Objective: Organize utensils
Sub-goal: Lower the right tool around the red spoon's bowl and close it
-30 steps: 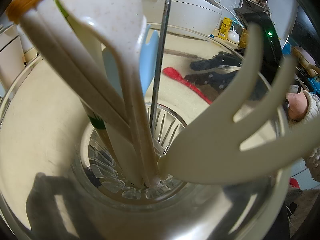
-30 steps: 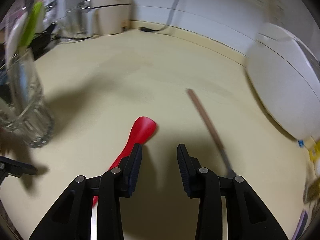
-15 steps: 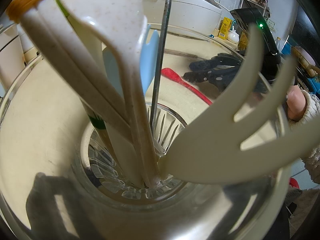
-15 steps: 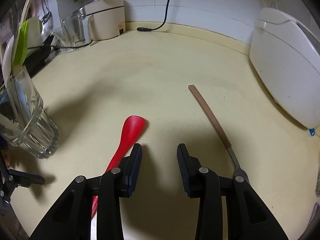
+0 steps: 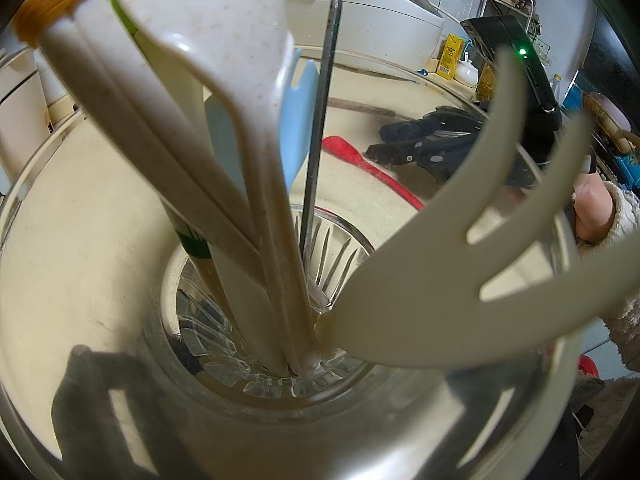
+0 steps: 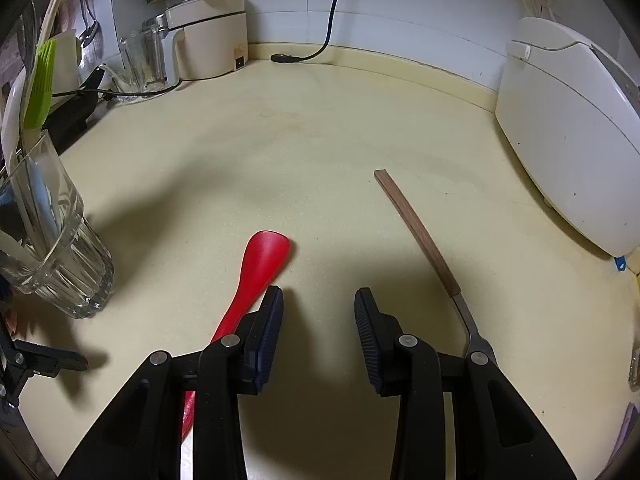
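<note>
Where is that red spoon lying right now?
In the right wrist view the red spoon lies flat on the counter, just left of the right tool, between the glass and the wooden-handled utensil.

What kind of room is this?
Most likely a home kitchen: a cream countertop with a white rice cooker against the tiled wall, a glass full of utensils, and a red spoon lying loose.

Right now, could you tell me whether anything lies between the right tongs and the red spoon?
Nothing visible does. The right tongs stand open over bare countertop, with the red spoon just beside the left finger.
</note>
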`<state>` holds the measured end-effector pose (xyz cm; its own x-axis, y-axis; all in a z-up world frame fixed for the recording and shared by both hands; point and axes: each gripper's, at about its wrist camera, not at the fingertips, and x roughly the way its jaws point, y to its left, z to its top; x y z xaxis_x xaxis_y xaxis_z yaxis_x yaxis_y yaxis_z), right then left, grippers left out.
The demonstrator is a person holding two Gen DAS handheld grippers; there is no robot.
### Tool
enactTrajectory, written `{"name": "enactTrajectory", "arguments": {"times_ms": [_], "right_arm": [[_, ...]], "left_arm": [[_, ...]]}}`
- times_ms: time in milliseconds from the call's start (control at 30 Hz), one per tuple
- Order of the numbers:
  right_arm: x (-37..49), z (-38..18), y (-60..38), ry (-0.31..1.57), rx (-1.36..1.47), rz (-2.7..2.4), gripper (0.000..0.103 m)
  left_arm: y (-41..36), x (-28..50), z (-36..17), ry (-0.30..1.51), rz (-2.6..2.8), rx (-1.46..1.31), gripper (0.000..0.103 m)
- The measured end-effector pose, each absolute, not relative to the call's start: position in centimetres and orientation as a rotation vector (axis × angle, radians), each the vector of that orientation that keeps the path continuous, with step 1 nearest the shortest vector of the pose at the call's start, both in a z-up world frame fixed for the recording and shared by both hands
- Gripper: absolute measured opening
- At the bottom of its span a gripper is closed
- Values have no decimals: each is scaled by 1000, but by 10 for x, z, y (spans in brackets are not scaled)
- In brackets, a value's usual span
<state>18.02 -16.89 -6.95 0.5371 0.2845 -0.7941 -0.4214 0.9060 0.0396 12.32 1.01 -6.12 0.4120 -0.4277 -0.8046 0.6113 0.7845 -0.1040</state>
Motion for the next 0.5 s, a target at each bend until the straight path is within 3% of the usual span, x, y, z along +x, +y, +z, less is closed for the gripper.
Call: {"name": "enactTrajectory", "arguments": {"times_ms": [500], "right_arm": [[181,-69,-170,914,-151,415,38]], "left_arm": [[10,123,-61,941,-660,219,99]]}}
